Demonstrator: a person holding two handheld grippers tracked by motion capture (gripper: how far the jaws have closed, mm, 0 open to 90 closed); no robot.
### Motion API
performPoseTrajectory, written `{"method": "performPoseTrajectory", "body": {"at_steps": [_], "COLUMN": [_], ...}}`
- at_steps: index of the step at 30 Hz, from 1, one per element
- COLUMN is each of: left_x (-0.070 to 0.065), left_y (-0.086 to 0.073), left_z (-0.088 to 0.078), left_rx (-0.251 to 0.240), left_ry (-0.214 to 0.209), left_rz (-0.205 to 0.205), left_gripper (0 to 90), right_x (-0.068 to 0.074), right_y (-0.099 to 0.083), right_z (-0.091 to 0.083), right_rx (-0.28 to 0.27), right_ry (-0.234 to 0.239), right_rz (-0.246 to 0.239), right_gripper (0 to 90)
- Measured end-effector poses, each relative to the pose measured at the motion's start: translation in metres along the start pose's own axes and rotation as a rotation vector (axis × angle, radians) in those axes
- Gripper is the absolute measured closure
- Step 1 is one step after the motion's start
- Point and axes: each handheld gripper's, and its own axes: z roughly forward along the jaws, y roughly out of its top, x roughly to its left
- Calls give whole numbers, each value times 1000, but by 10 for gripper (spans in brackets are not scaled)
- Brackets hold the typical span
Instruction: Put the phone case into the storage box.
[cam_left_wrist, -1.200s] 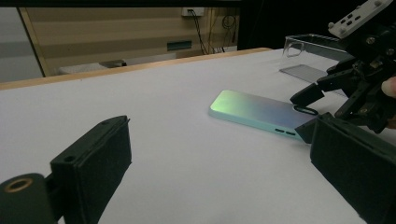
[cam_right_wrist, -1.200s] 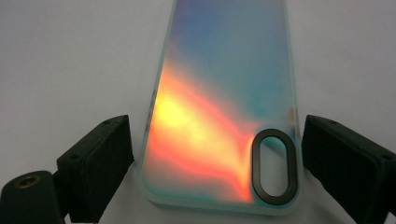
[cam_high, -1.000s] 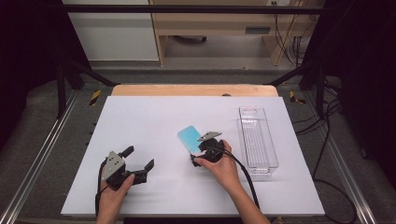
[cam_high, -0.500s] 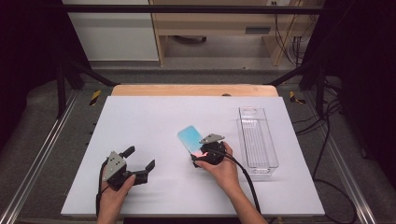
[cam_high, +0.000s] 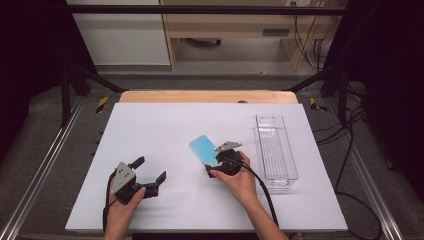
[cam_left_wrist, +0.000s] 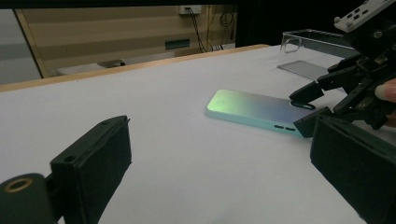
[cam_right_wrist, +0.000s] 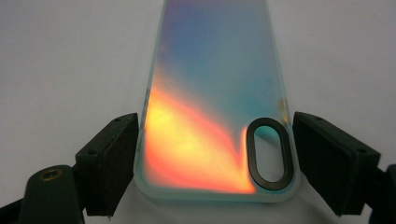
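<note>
The right gripper (cam_right_wrist: 212, 163) has just closed its jaws on the iridescent phone case (cam_right_wrist: 210, 93) lying on the white table (cam_right_wrist: 70, 56).

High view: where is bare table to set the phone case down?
Free: the far left of the white table, and the strip between left gripper and right gripper. Crowded: right side, where the phone case lies near the clear tray.

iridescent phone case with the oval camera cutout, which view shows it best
The right gripper view: the iridescent phone case lies large between the jaws, its oval cutout plain. The left gripper view shows it flat on the white table, side on. The high view shows it as a small blue slab.
</note>
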Motion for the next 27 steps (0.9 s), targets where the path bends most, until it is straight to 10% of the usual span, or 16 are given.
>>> {"method": "performPoseTrajectory", "body": {"at_steps": [12,27], "left_x": [-4,-39], "left_y": [0,11], "left_z": [2,16], "left_rx": [13,9], "left_ry": [7,0], "left_rz": [41,253], "left_gripper": [50,55], "right_x": [-2,7], "right_y": [9,60], "right_z": [-19,-69], "right_rx": [-9,71], "right_ry": [30,115], "right_rz": [3,-146], "right_gripper": [179,180]}}
